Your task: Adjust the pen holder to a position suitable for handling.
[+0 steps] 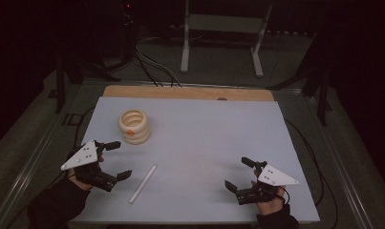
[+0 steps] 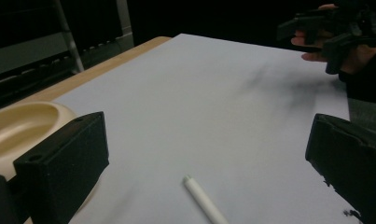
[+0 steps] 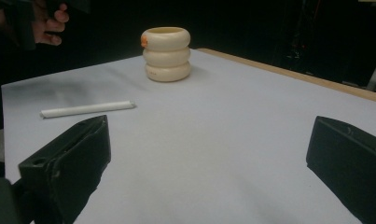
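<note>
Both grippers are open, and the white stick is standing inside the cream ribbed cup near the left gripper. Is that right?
Not quite. The white stick lies flat on the table, apart from the cream ribbed cup, as the high view shows. Left gripper and right gripper are indeed open.

— What stands in the way on the table (image 1: 204,138)?
— A cream ribbed cup (image 1: 134,126), upright at the far left, and a white stick (image 1: 143,183) lying near the front.
— And the rest?
— Bare surface across the middle and the right.
</note>
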`<action>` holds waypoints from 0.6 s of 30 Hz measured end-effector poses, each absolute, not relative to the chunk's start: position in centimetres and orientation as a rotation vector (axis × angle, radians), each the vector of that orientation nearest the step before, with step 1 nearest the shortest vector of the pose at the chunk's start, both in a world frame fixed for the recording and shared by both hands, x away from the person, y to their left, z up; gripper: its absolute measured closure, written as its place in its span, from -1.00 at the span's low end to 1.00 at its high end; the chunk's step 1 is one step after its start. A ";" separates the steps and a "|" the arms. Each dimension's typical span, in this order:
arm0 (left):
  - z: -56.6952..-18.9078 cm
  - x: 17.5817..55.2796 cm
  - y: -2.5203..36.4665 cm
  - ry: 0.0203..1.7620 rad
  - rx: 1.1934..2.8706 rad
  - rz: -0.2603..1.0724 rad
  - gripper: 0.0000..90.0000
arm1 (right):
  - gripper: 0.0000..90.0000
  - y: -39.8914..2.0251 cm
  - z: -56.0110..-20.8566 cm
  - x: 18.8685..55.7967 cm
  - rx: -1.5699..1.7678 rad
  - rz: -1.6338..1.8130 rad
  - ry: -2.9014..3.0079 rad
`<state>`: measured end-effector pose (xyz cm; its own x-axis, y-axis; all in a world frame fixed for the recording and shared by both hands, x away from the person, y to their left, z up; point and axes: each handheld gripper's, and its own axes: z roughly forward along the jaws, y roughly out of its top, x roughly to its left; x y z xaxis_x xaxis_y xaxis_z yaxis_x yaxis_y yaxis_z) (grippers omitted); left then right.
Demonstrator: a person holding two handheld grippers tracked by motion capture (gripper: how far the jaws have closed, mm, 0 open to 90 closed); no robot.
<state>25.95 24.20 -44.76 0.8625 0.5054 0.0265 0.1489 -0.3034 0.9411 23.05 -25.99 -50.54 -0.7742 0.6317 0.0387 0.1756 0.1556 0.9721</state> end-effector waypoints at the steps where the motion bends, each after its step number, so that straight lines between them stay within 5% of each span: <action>1: -44.5 26.2 24.3 0.490 1.868 0.380 -1.00 | -1.00 -26.0 -50.5 23.1 0.771 1.655 2.061; 18: -41.9 30.2 25.2 0.571 1.858 0.452 -1.00 | -1.00 -26.0 -50.6 23.2 0.777 1.662 2.060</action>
<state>30.20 25.20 -41.92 0.8117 0.5829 0.0372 0.1699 -0.2966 0.9398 23.19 -25.96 -50.60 -0.7744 0.6308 0.0481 0.1804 0.1473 0.9725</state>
